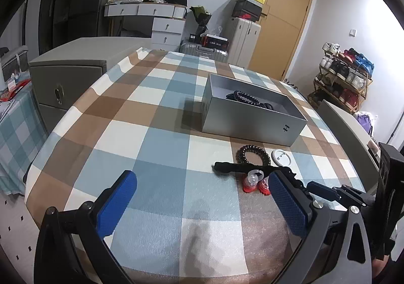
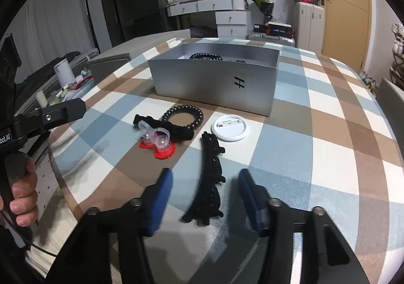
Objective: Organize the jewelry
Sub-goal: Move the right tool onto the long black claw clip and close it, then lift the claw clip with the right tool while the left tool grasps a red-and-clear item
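Note:
An open grey box (image 2: 214,84) stands mid-table with dark beads (image 2: 205,56) inside. In front of it lie a dark bead bracelet (image 2: 184,116), a white round badge (image 2: 233,127), a black strap (image 2: 164,127) and two clear pieces on red bases (image 2: 156,144). A long black lace band (image 2: 212,158) lies on the cloth between the blue fingers of my right gripper (image 2: 205,178); gaps show on both sides, so it is open. My left gripper (image 1: 202,178) is open wide over bare cloth, with the red-based pieces (image 1: 255,181) just past its right finger.
The checked tablecloth (image 1: 151,107) covers a round table whose edge curves close on the left. A grey cabinet (image 1: 68,74) stands beyond that edge and a grey chair back (image 1: 346,127) at the right. A hand (image 2: 24,195) holds the left gripper's handle.

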